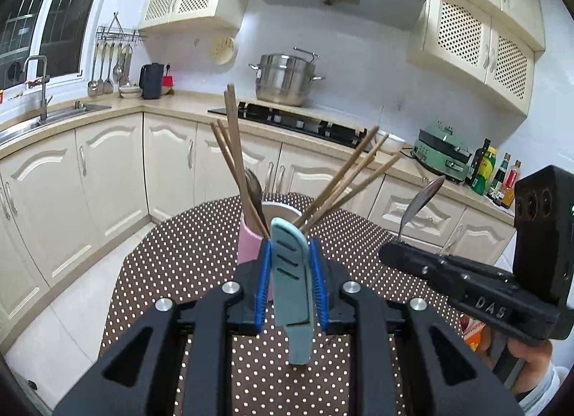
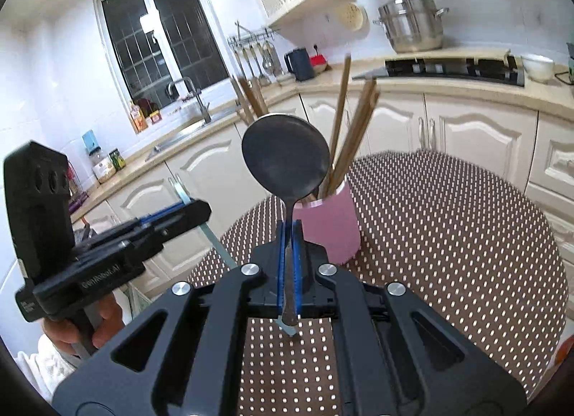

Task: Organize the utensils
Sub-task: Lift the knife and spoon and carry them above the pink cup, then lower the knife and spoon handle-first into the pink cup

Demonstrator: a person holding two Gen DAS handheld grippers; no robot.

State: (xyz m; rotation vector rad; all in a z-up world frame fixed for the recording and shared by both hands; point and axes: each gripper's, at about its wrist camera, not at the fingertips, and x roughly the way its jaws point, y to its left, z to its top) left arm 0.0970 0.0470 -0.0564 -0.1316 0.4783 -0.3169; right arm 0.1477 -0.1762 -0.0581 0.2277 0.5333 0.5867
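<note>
Utensils fill both grippers above a round table (image 1: 186, 265) covered in a brown cloth with white dots.

Left wrist view: the left gripper (image 1: 290, 261) pinches a pale blue sheathed knife (image 1: 291, 279) between its blue pads (image 1: 263, 283), the slotted sheath rising past the fingertips and the handle end hanging below them toward the camera. Just beyond the fingertips stands a pink cup (image 1: 249, 244) on the table, holding wooden chopsticks (image 1: 233, 143) that fan out to both sides and a dark spoon bowl among them. To the right of this gripper, at about the same height, the right gripper (image 1: 389, 254) reaches in from the side, pressed together on the thin handle of a metal spoon (image 1: 423, 197) whose bowl points up and away. A hand (image 1: 531, 358) holds its grip below.

Right wrist view: the right gripper (image 2: 288, 233) is clamped on the spoon (image 2: 285, 154) handle, the pads nearly touching; the round bowl stands upright just above the fingertips, with the handle's tip sticking out beneath them. The pink cup (image 2: 330, 229) sits just ahead and slightly right of the fingertips, with chopsticks (image 2: 344, 111) leaning out of it behind the spoon bowl. Off to the left, the left gripper (image 2: 190, 206) holds the blue knife (image 2: 215, 236) with its lower end slanting down; a hand (image 2: 71, 326) grips its handle.
</note>
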